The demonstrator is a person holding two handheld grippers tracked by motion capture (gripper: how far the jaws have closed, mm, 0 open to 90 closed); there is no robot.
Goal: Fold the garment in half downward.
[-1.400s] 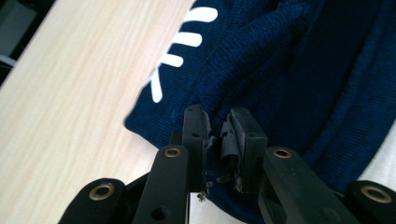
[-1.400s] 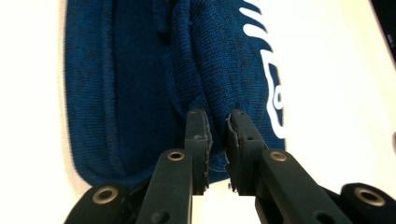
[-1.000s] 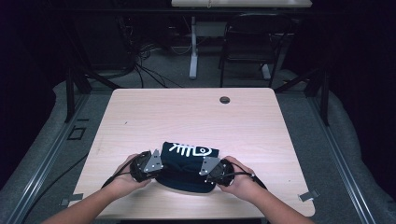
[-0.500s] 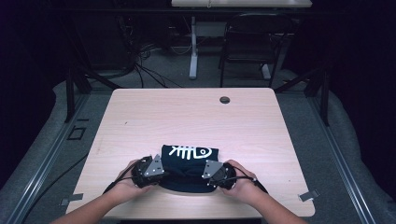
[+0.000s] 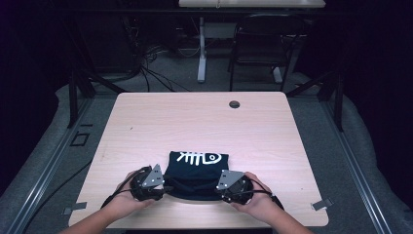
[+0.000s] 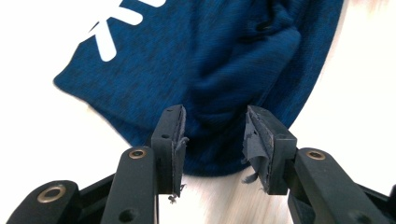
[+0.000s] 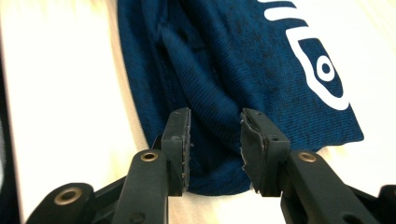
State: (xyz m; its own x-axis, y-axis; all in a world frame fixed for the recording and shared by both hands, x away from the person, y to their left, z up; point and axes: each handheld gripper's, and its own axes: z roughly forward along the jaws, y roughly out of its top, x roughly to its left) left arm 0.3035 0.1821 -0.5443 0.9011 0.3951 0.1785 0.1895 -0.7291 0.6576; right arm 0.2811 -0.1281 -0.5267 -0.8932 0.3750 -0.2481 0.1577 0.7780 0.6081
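Left gripper (image 6: pixel 214 135) jaws part-open, straddling a raised fold at the near-left edge of the folded dark blue knit shirt with white fish-skeleton print (image 5: pixel 197 173); not clamped. Right gripper (image 7: pixel 215 137) likewise at the near-right edge. Shirt sits near-centre on the pale wooden table (image 5: pixel 195 122). Likely soft, light, floppy; pinch the bunched near-edge folds.

1. A pale wooden table (image 5: pixel 146 131) with rounded corners stands on grey floor.
2. A folded dark blue shirt (image 5: pixel 197 168) with a white fish-bone print lies flat on it, near the near edge, about midway between left and right.
3. A small round dark cap (image 5: pixel 234 104) sits near the far edge.
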